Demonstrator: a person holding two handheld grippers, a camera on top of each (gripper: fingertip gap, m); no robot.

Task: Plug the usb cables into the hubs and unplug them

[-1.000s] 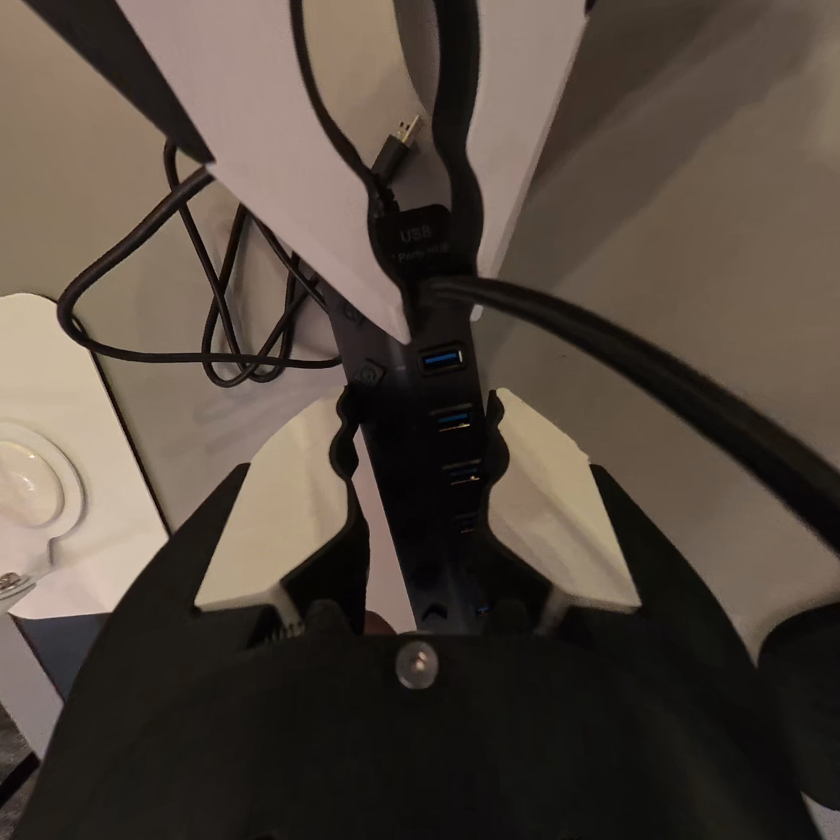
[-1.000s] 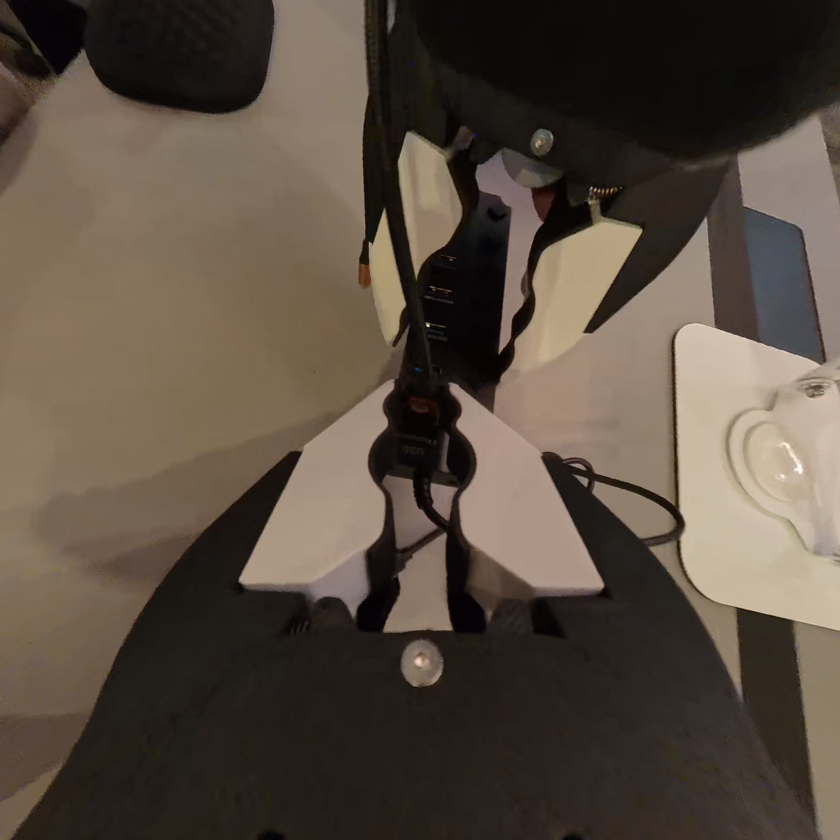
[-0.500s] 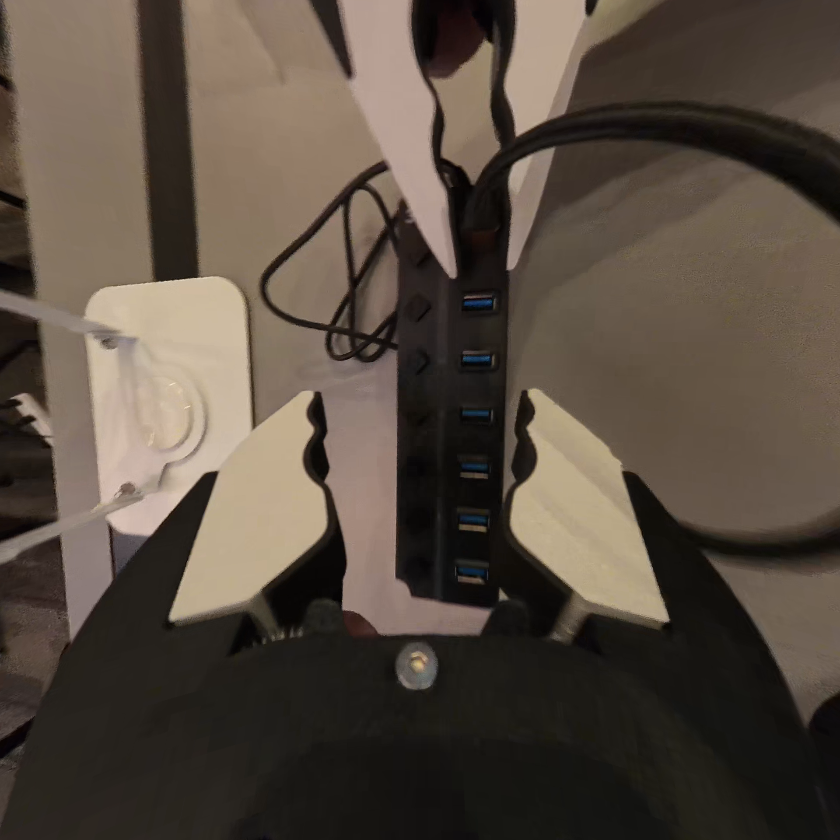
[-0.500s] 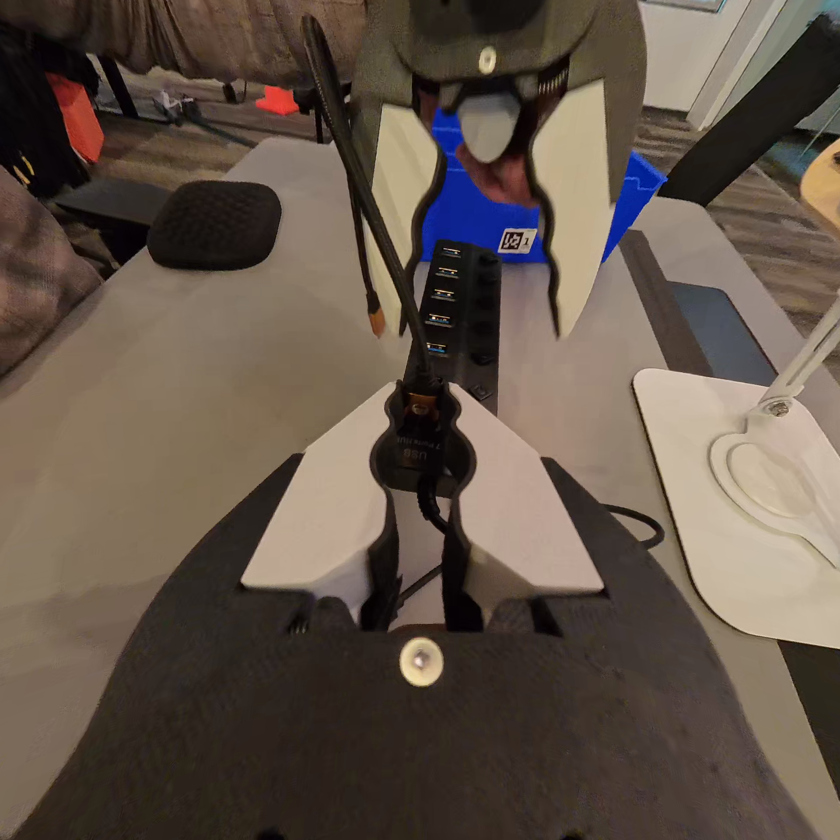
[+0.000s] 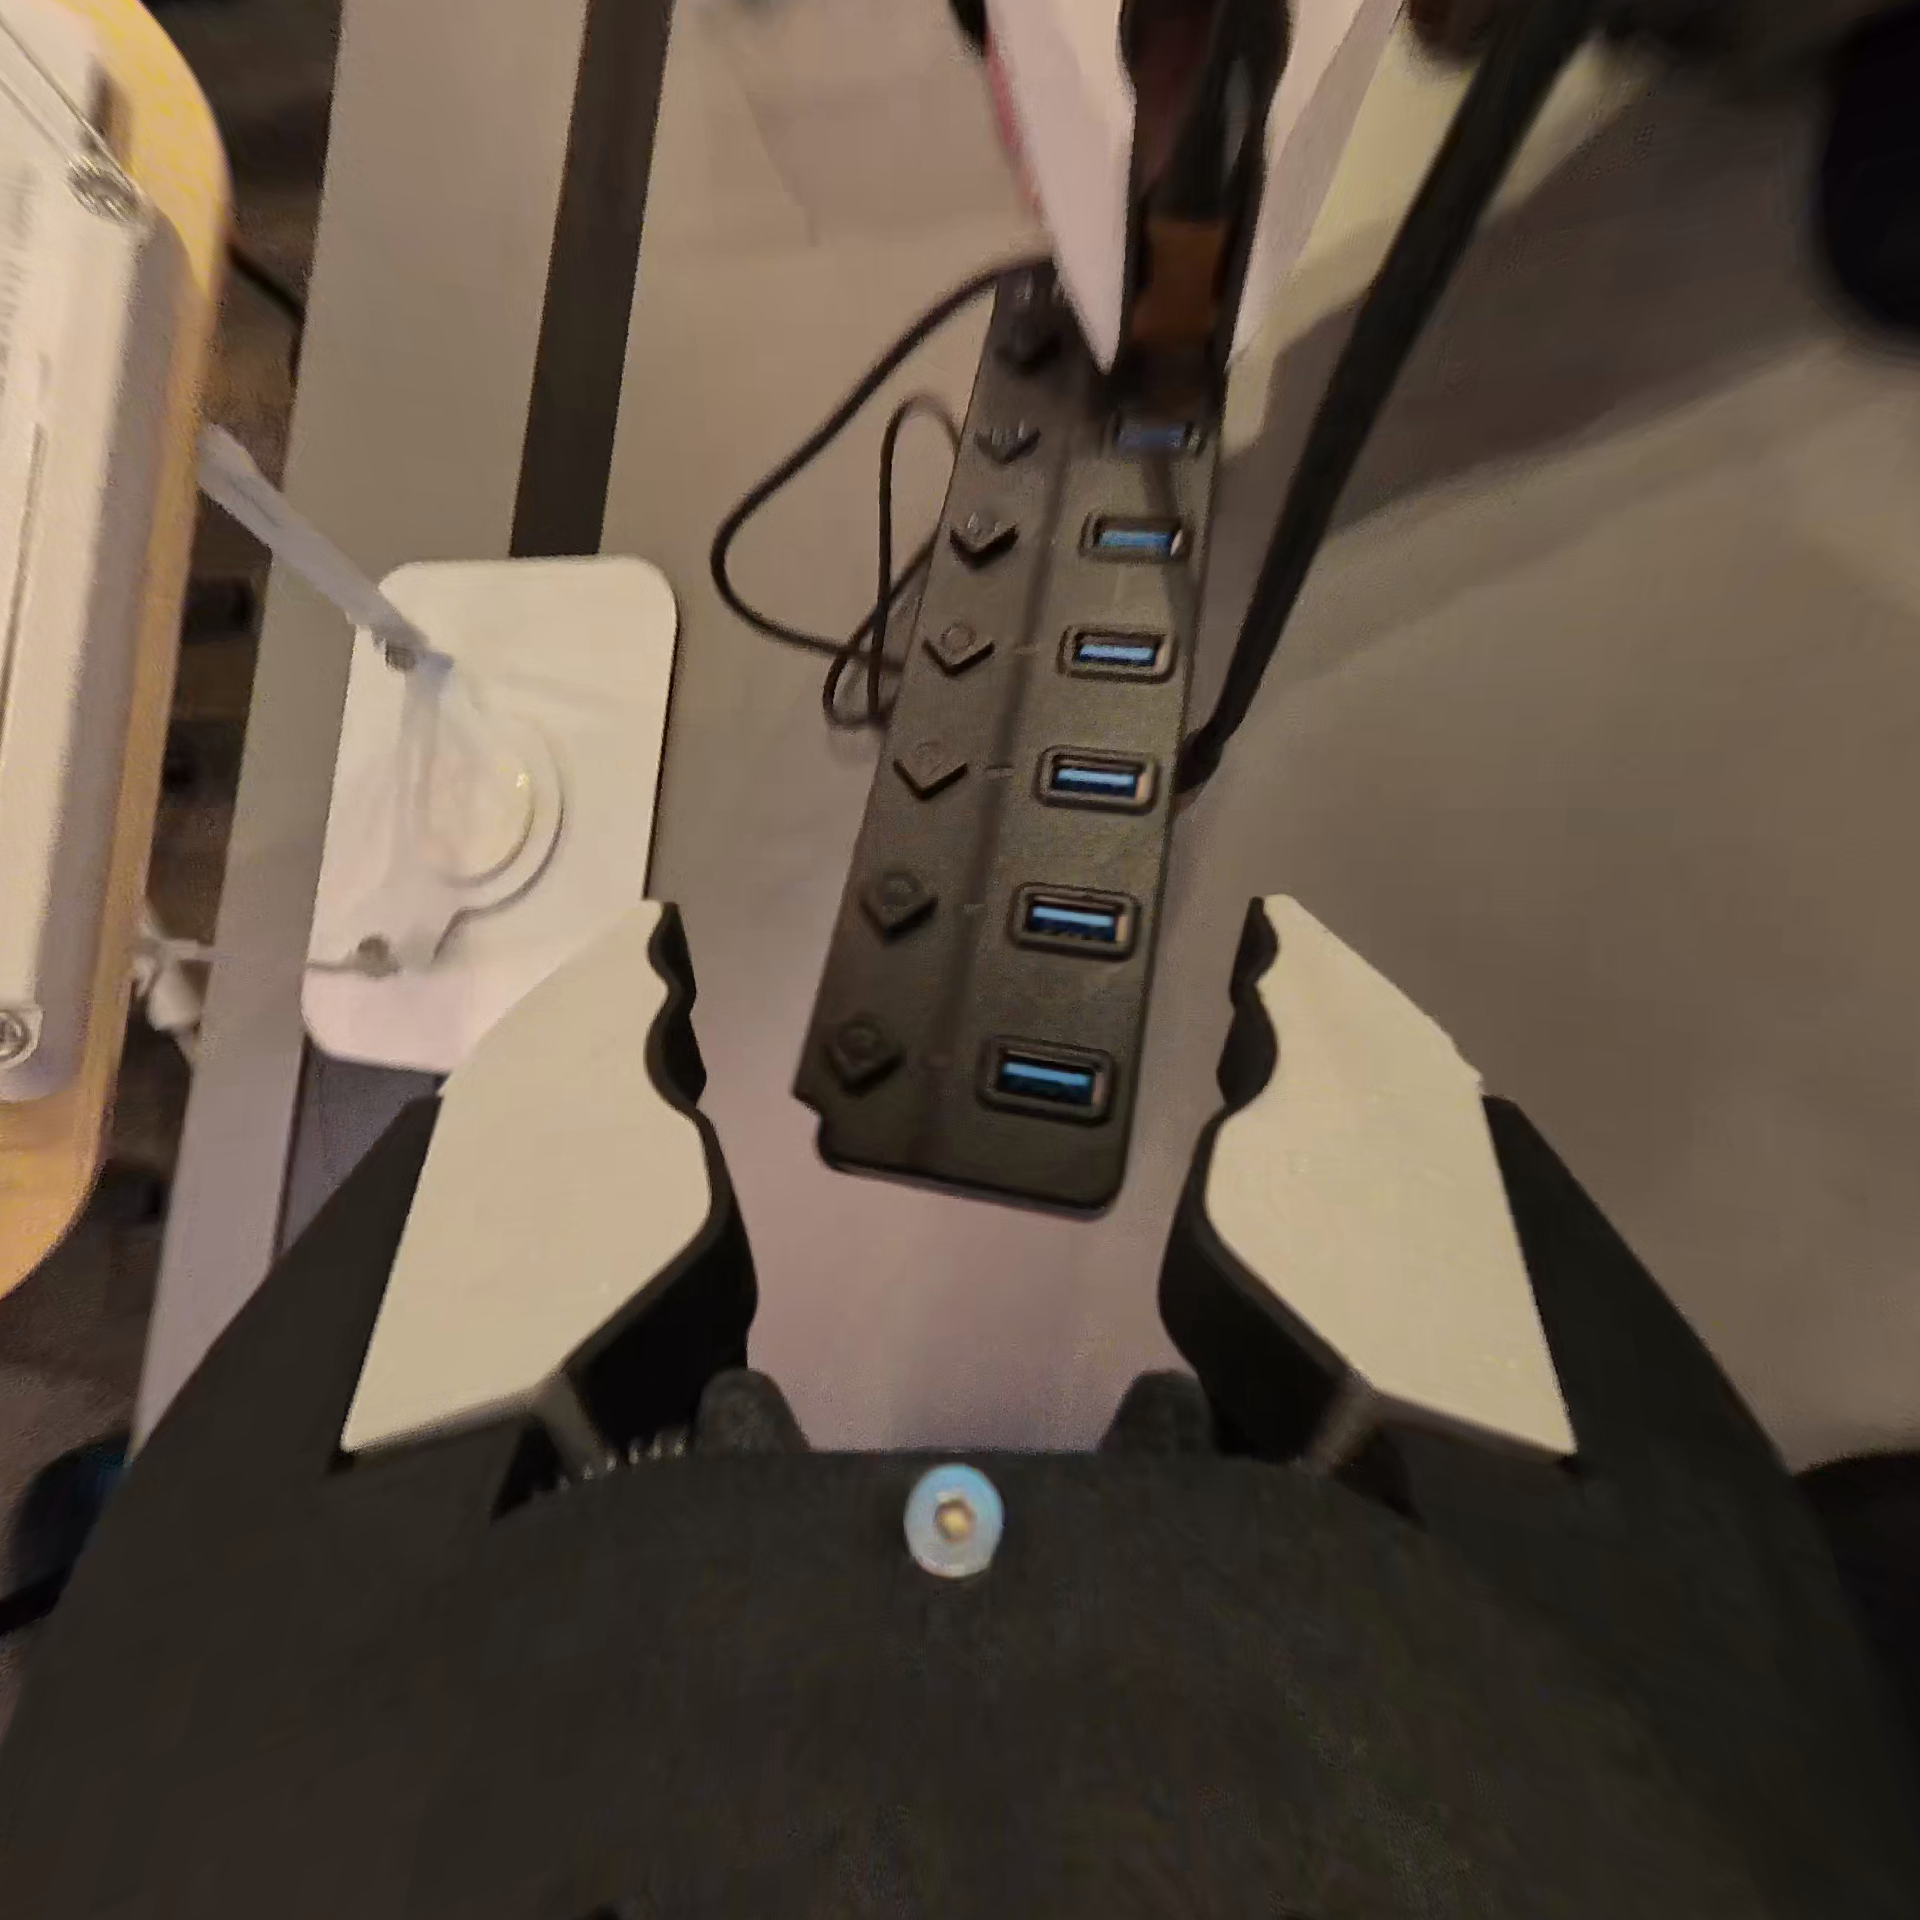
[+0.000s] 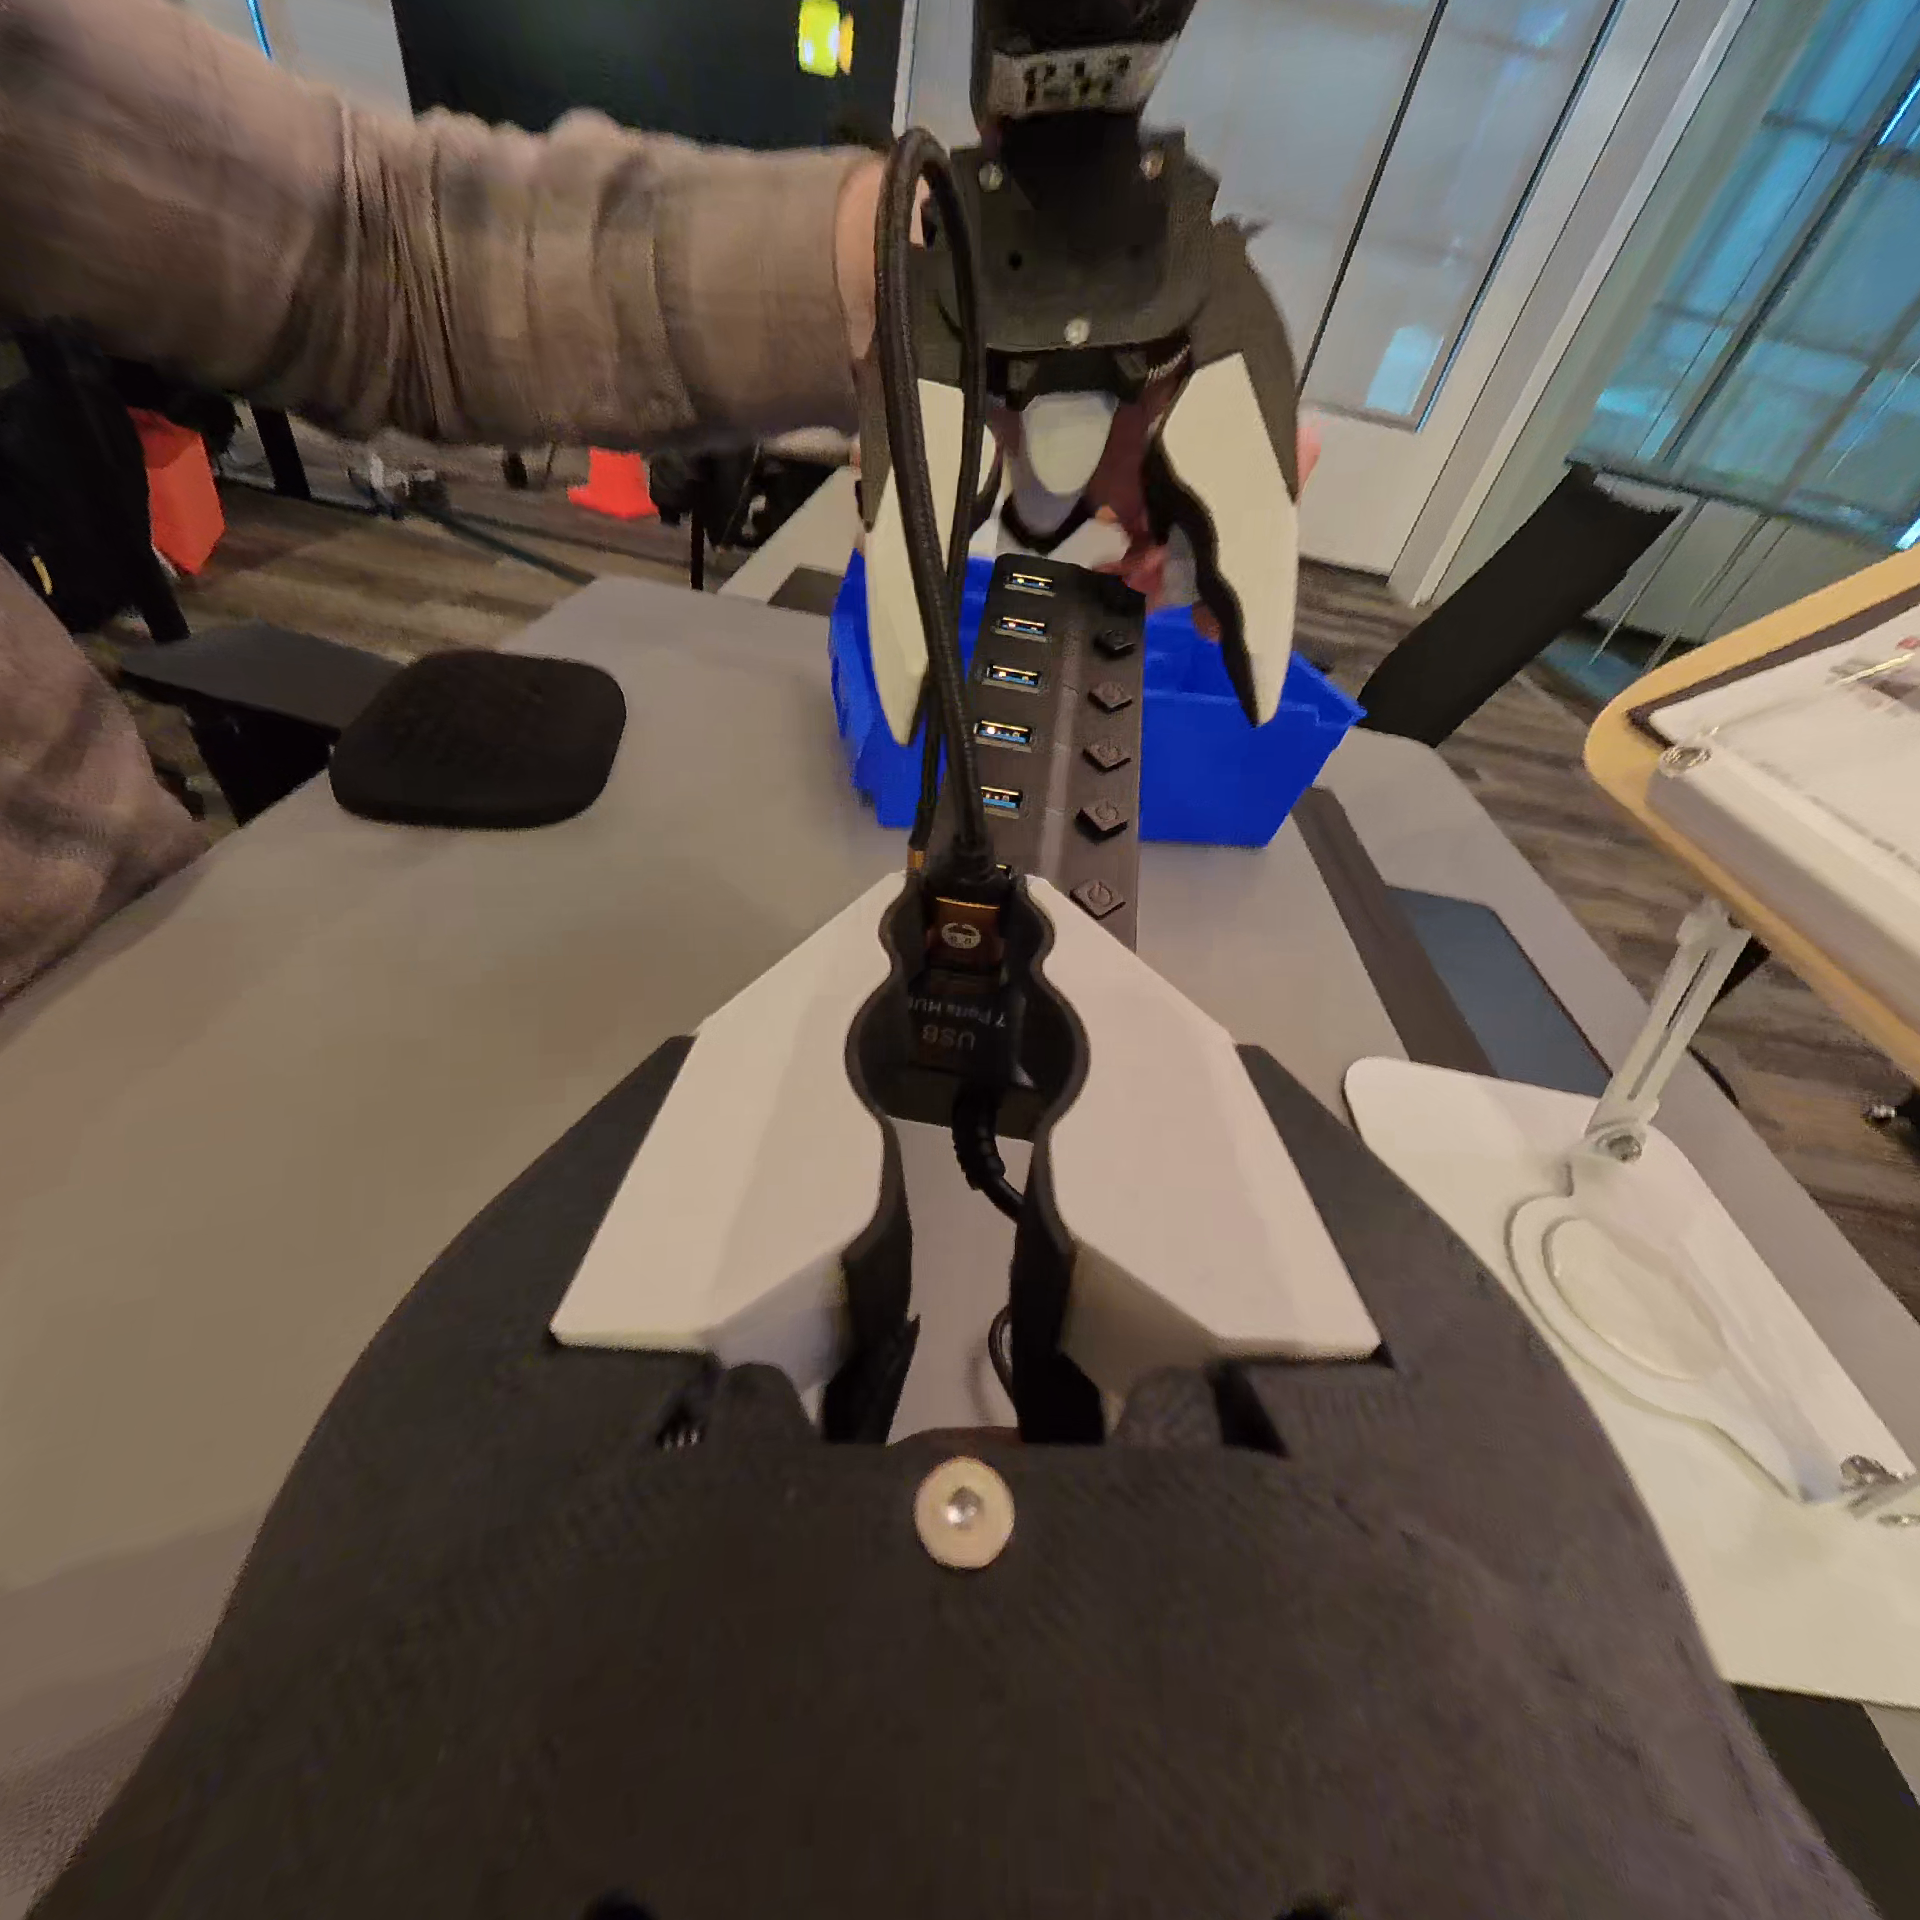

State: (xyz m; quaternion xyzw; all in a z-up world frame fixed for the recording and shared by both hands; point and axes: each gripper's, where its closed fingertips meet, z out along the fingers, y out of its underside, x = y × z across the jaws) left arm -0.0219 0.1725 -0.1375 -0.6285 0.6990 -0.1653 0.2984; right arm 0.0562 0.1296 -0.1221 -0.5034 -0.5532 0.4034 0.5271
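Observation:
A black USB hub with a row of blue ports lies on the grey table. My left gripper is open and empty, hovering over the hub's near end with a finger on either side, touching nothing. My right gripper is shut on a copper-shelled USB plug at the hub's end port; I cannot tell how deep the plug sits. Its black braided cable loops up past the left gripper. The right gripper and plug also show in the left wrist view.
A white stand base with a clear bracket sits right of the hub, holding a wooden board. A blue bin stands behind the hub, a black pad to the left. The hub's thin cord coils beside it. A person's sleeve reaches across. Tip to tip, the grippers are about 10 cm apart.
My left gripper has opened wider, let go of the hub and pulled back and up from it. The right gripper stays shut on the plug at the hub's end.

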